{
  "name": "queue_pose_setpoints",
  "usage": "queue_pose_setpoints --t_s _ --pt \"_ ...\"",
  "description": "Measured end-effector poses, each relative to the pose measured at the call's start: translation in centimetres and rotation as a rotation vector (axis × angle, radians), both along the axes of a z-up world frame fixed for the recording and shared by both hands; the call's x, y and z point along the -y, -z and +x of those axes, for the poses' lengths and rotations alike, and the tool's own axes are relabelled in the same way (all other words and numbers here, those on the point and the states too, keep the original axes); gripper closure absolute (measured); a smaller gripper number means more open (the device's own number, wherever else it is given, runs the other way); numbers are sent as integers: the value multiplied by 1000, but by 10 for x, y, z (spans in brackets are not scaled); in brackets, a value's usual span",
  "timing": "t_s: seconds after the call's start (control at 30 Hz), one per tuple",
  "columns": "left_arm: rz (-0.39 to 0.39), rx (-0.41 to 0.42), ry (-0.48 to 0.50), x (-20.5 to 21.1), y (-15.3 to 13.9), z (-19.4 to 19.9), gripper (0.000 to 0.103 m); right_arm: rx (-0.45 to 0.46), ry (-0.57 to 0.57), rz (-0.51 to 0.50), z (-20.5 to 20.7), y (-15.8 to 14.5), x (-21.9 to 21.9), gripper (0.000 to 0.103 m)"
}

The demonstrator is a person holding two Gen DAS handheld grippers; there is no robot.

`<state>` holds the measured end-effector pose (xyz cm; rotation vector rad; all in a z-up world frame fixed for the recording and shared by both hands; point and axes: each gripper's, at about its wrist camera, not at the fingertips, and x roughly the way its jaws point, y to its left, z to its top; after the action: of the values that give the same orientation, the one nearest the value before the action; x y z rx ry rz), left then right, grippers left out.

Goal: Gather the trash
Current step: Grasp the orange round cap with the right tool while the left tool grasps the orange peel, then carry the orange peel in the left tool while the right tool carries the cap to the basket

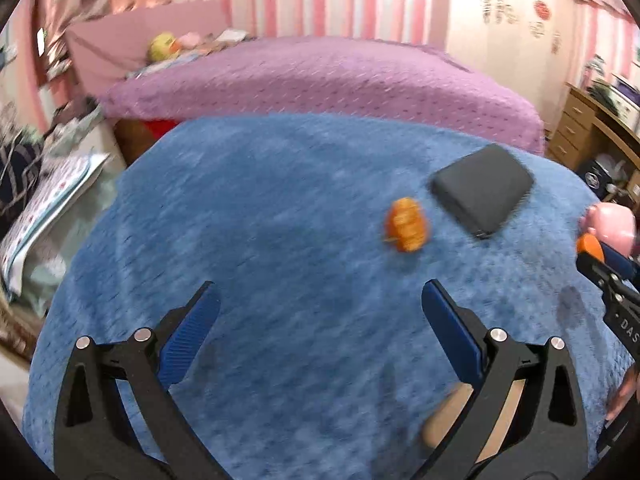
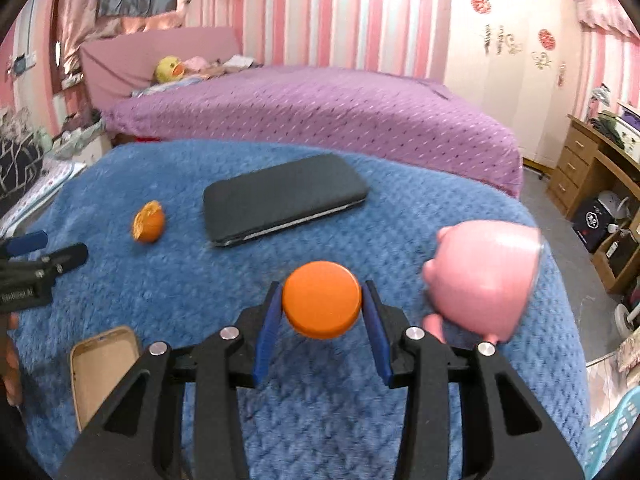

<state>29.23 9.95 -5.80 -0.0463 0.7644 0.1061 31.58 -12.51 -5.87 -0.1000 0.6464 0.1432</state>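
In the right wrist view my right gripper is shut on a round orange cap, held just above the blue blanket. A piece of orange peel lies on the blanket to the far left, well apart from these fingers. From the left wrist view my left gripper stands open over bare blanket with nothing between its blue pads; the peel lies ahead and right of it. The right gripper with its cap shows at that view's right edge.
A black flat case lies behind the cap. A pink pig figure stands close on the right. A tan phone case lies near left. A purple bed, wooden drawers and a blue basket surround the blanket.
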Motion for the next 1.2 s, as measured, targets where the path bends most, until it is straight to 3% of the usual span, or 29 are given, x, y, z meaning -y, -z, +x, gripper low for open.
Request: queue_pose_setpoints --t_s 0.13,0.27,0.53,0.7,0.83,0.93,1.07,1.2 --pt "18 38 69 25 -3 9 6 57 28 -16 -7 -8 2 63" --pt "25 25 94 34 2 25 11 78 50 -9 -10 -10 6 63" --pt "-42 -64 117 37 21 57 41 42 98 -9 -4 -6 14 63" --pt "-33 -57 126 46 23 66 42 34 132 11 -1 -3 22 63" --pt "-25 -80 135 49 28 75 58 30 133 1 -1 0 20 63" --pt "-69 -81 125 41 29 75 75 27 133 5 -1 2 20 63" --pt "-124 -71 122 31 28 71 78 26 126 6 -3 2 19 63" --pt "-94 -48 105 30 23 61 79 28 120 9 -7 -2 20 63"
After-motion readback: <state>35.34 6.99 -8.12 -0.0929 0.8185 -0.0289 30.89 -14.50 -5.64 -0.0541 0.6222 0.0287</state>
